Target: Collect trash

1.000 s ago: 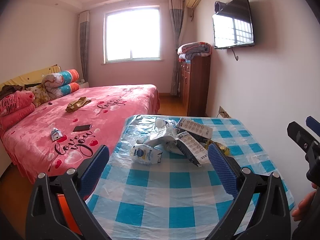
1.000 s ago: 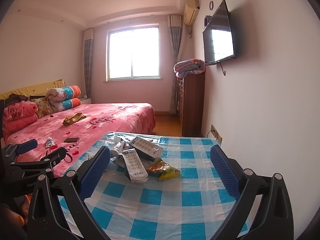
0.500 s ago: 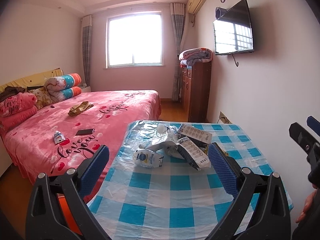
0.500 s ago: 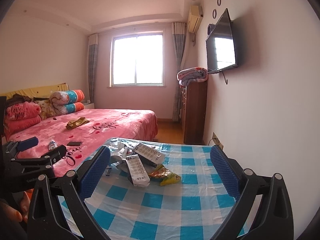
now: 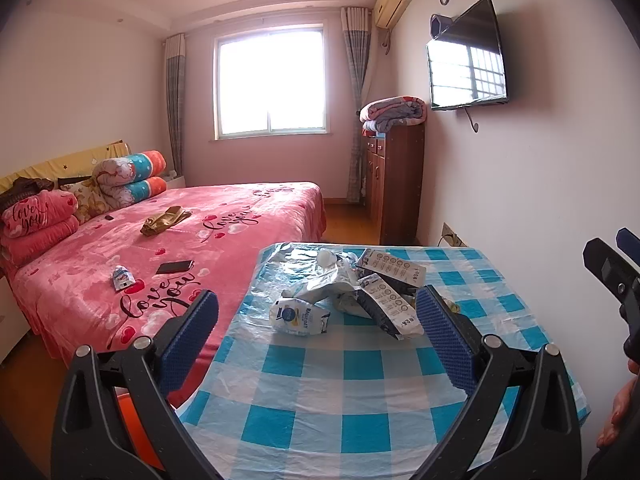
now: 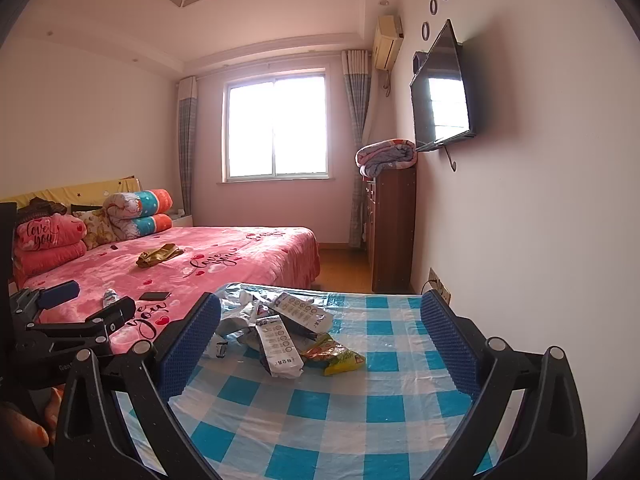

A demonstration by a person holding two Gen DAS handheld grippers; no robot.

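Note:
A pile of trash lies at the far end of a table with a blue-and-white checked cloth (image 5: 320, 400): a white crumpled packet (image 5: 298, 316), grey-and-white wrappers (image 5: 390, 312) and a yellow-green snack bag (image 6: 338, 354). The same wrappers (image 6: 280, 344) show in the right wrist view. My left gripper (image 5: 318, 332) is open and empty, held back above the near part of the table. My right gripper (image 6: 320, 344) is open and empty, also short of the pile. Each gripper shows at the edge of the other's view.
A pink bed (image 5: 160, 248) stands left of the table with a phone (image 5: 175, 267), a small packet (image 5: 121, 278) and a gold cloth (image 5: 164, 220) on it. A wooden cabinet (image 5: 396, 184) and a wall TV (image 5: 466, 60) are on the right. Something orange (image 5: 132, 420) sits low left.
Both grippers have tilted upward and drawn slightly back, so the table and trash sit lower in both views. Both stay open and empty.

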